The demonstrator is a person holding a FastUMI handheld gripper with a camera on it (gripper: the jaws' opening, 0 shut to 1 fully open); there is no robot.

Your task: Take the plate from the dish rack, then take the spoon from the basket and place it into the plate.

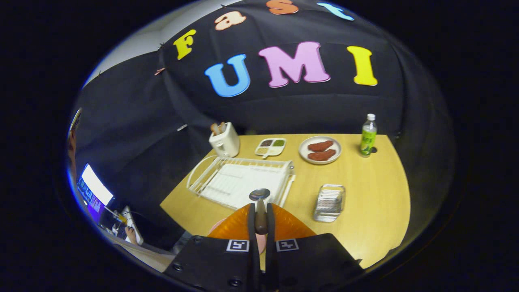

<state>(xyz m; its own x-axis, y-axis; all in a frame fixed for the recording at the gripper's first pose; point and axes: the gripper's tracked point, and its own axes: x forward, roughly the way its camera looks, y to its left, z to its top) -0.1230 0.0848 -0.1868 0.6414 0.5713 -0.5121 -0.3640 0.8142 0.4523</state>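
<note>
Gripper view: the spoon (260,202) is pinched between the nearly closed fingers (252,221) of the gripper (261,221), bowl forward, above the plate (239,227).

bottle label: we can't make out a word on the bottle (368,140), beyond the dish rack (239,180) and off to its right, way too small

gripper tags: two square black-and-white code markers (237,245) on the gripper (260,209), on our side of the rack, no letters or numbers

gripper: fingers pinched on the spoon (260,194) handle
</note>
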